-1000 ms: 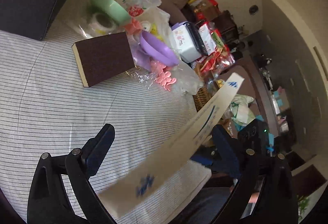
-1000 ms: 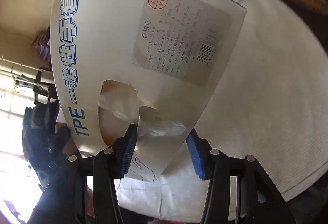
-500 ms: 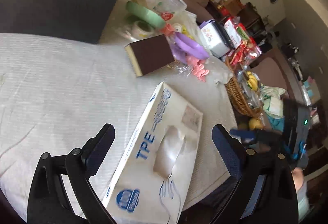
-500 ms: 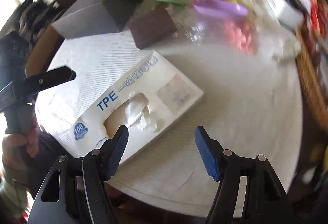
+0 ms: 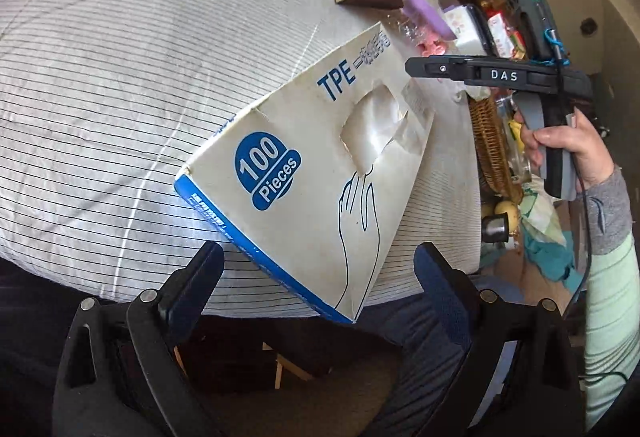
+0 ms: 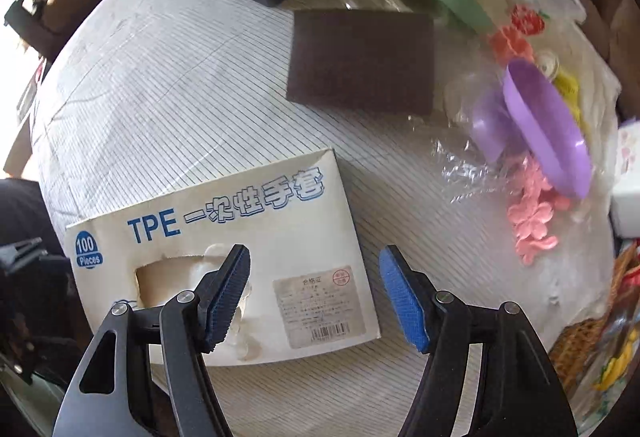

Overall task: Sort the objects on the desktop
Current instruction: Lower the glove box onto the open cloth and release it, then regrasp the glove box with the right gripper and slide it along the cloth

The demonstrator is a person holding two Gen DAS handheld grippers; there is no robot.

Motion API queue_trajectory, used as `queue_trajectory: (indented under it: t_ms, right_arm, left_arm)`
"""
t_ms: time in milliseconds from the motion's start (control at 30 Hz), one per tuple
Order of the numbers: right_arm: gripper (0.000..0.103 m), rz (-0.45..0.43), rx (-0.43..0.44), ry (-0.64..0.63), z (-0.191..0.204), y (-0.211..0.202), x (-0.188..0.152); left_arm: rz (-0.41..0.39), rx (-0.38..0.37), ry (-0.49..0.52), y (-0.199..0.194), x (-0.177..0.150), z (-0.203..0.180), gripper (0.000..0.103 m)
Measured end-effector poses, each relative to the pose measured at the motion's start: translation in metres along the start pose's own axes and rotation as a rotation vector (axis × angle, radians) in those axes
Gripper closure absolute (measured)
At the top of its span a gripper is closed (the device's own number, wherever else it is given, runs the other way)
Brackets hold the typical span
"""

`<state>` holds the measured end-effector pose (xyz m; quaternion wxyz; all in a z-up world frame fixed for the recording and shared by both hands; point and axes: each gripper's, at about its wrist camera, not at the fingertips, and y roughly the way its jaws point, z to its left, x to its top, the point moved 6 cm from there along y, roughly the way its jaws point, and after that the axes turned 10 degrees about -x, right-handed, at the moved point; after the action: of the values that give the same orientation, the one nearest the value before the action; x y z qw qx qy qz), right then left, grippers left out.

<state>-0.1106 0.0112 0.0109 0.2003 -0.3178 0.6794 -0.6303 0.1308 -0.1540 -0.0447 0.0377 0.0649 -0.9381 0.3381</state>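
A white cardboard box of disposable gloves point(image 6: 224, 269), printed in blue with "TPE" and "100 Pieces", lies flat at the near left of a round table point(image 6: 160, 97) covered in white pinstriped cloth. The left tool point(image 5: 318, 269) hangs wide open and empty at the box's near end. The right tool point(image 6: 314, 291) points down above the box's right half, its blue pads spread and touching nothing, so the box looks released. Farther right sit a brown rectangular sponge point(image 6: 362, 61), a purple plastic scoop point(image 6: 548, 133) and pink flower-shaped pieces point(image 6: 532, 221), apparently unsorted.
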Motion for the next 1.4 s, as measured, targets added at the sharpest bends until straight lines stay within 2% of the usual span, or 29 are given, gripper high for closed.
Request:
queue_trajectory:
  t_ms: [67, 133, 233, 367, 400, 500, 567, 633, 667, 767, 833, 933, 1033, 1167, 1267, 1400]
  right_arm:
    - [0.031, 0.007, 0.042, 0.027, -0.003, 0.009, -0.011]
    - [0.027, -0.023, 0.029, 0.028, -0.004, 0.009, -0.021]
    - [0.027, -0.005, 0.037, 0.072, -0.006, 0.009, -0.038]
    - [0.028, -0.008, 0.168, 0.129, 0.010, -0.002, -0.072]
    - [0.028, -0.013, 0.170, 0.136, 0.013, -0.004, -0.081]
    - [0.028, -0.030, 0.088, 0.195, -0.004, -0.010, -0.096]
    - [0.028, -0.052, -0.027, 0.231, -0.030, -0.016, -0.094]
    - [0.022, -0.056, -0.111, 0.262, -0.057, -0.016, -0.091]
    - [0.019, -0.053, -0.112, 0.277, -0.064, -0.014, -0.087]
    - [0.019, -0.008, -0.109, 0.289, -0.075, 0.002, -0.077]
    - [0.019, 0.018, -0.130, 0.273, -0.076, 0.014, -0.073]
    - [0.016, 0.006, -0.086, 0.297, -0.077, 0.021, -0.068]
    - [0.016, 0.015, -0.084, 0.315, -0.079, 0.024, -0.072]
    - [0.015, 0.039, -0.030, 0.383, -0.078, 0.023, -0.095]
    - [0.010, 0.069, 0.002, 0.382, -0.065, 0.020, -0.125]
    - [0.009, 0.104, 0.080, 0.409, -0.046, 0.012, -0.169]
  left_arm:
    - [0.003, 0.012, 0.021, 0.005, 0.006, -0.006, 0.005]
    - [0.012, 0.030, 0.036, 0.008, 0.016, -0.009, 0.004]
    - [0.018, 0.054, 0.052, 0.010, 0.037, -0.008, 0.004]
    - [0.032, 0.046, 0.071, 0.014, 0.072, -0.007, 0.004]
    - [0.031, 0.051, 0.076, 0.014, 0.082, -0.008, 0.004]
    - [0.021, 0.114, 0.106, 0.013, 0.111, -0.009, 0.004]
    - [0.035, 0.177, 0.130, 0.016, 0.122, -0.010, 0.004]
    - [0.049, 0.227, 0.152, 0.021, 0.123, -0.011, 0.003]
    - [0.054, 0.256, 0.166, 0.023, 0.121, -0.012, 0.003]
    - [0.069, 0.366, 0.216, 0.033, 0.114, -0.014, 0.003]
    - [0.071, 0.412, 0.223, 0.038, 0.114, -0.012, 0.003]
    - [0.062, 0.457, 0.220, 0.043, 0.117, -0.010, 0.003]
    - [0.059, 0.466, 0.213, 0.046, 0.119, -0.009, 0.002]
    - [0.062, 0.462, 0.217, 0.051, 0.130, -0.011, 0.002]
    - [0.063, 0.424, 0.216, 0.052, 0.141, -0.014, 0.002]
    - [0.092, 0.370, 0.247, 0.062, 0.156, -0.024, 0.002]
